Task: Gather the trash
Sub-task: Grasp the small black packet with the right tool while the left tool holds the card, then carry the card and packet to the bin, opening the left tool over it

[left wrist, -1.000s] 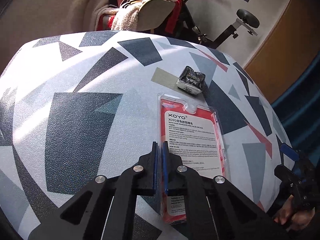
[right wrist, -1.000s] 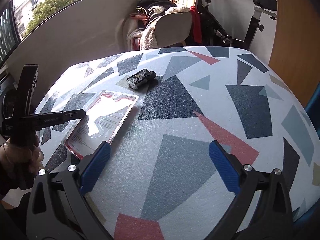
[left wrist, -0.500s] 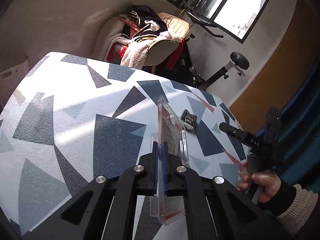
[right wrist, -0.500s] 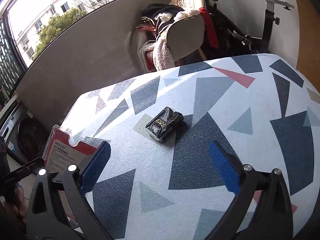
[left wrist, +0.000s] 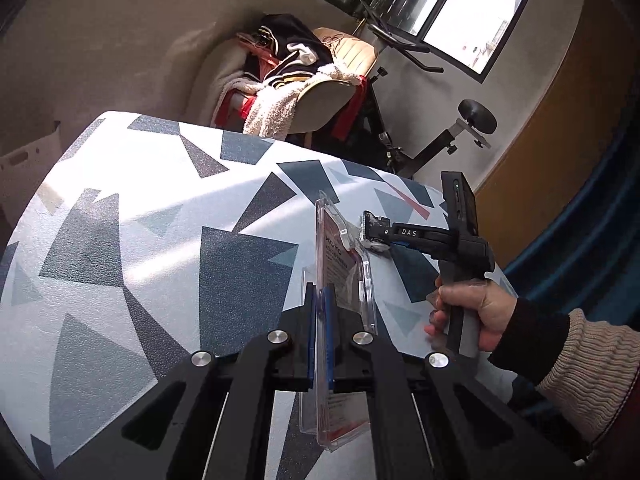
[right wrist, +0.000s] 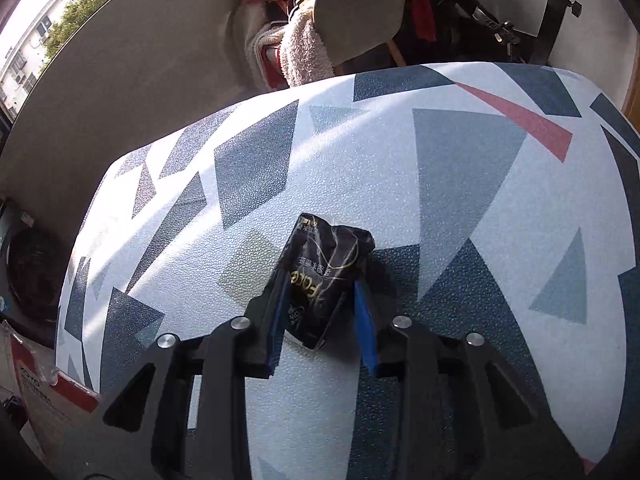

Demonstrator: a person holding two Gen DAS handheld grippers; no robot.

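Note:
My left gripper [left wrist: 320, 300] is shut on a clear plastic blister pack with a red card [left wrist: 344, 272] and holds it on edge above the table; the pack also shows at the lower left of the right wrist view [right wrist: 40, 392]. My right gripper [right wrist: 322, 292] has its blue pads on both sides of a crumpled black wrapper [right wrist: 324, 276] lying on the patterned table [right wrist: 480, 200]. In the left wrist view the right gripper [left wrist: 376, 234] reaches the wrapper [left wrist: 370, 242] just beyond the pack.
A chair piled with clothes and a fleece blanket [left wrist: 296, 92] stands beyond the table's far edge. An exercise bike [left wrist: 440, 136] is behind it at the right. A dark round appliance door [right wrist: 28, 272] sits low at the left of the table.
My left gripper has lifted the blister pack off the table and turned it on edge. My right gripper has moved in and closed from wide open around the black wrapper.

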